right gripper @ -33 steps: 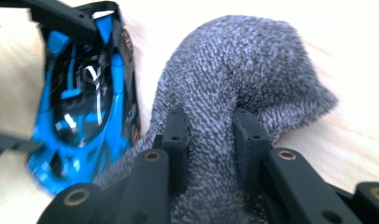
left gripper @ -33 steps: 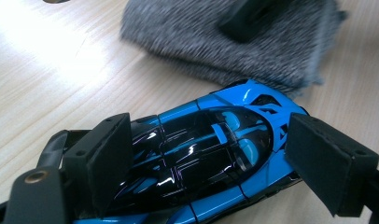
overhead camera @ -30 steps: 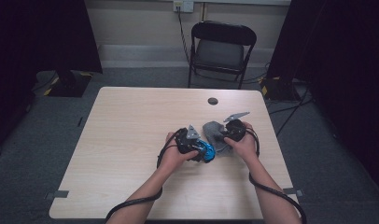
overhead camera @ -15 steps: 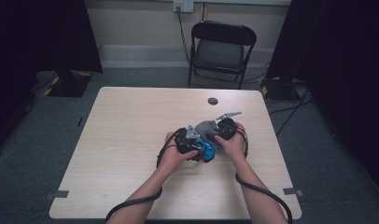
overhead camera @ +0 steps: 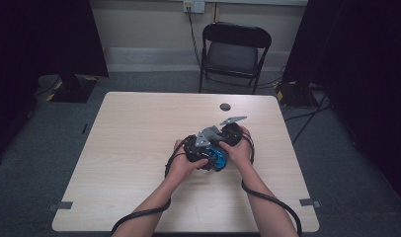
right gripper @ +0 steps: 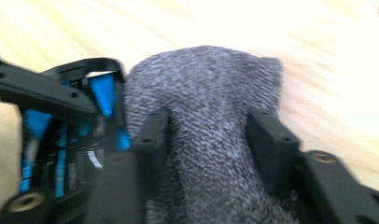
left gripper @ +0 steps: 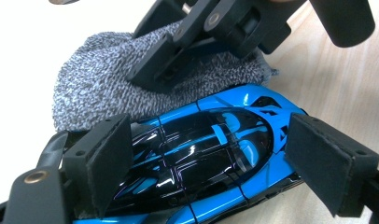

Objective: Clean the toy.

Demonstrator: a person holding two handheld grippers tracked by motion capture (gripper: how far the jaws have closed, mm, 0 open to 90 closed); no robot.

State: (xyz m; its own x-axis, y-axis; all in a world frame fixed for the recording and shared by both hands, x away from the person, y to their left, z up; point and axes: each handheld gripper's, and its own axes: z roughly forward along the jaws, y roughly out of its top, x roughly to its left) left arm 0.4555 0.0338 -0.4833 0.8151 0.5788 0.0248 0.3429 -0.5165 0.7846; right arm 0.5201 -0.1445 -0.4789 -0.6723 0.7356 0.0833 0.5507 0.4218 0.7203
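Observation:
A shiny blue toy car (left gripper: pixel 201 154) lies lengthwise between the pads of my left gripper (left gripper: pixel 215 156), which is shut on it. In the high view the car (overhead camera: pixel 219 159) sits low between both hands at the table's middle right. A grey knitted cloth (left gripper: pixel 89 88) lies bunched against the car's far side. My right gripper (right gripper: pixel 208 135) straddles the cloth (right gripper: pixel 206 79). Its jaws have just been opening and now stand apart around the fabric without pinching it. In the high view the right gripper (overhead camera: pixel 227 136) sits close behind the left gripper (overhead camera: pixel 198 150).
The pale wooden table (overhead camera: pixel 129 148) has a small dark round object (overhead camera: pixel 224 106) near its far edge. A black folding chair (overhead camera: pixel 235 49) stands behind the table. Cables trail from both grippers off the near edge.
My right hand has moved left, up against the left hand and the car. Its jaws have spread apart over the grey cloth. The left hand has stayed in place.

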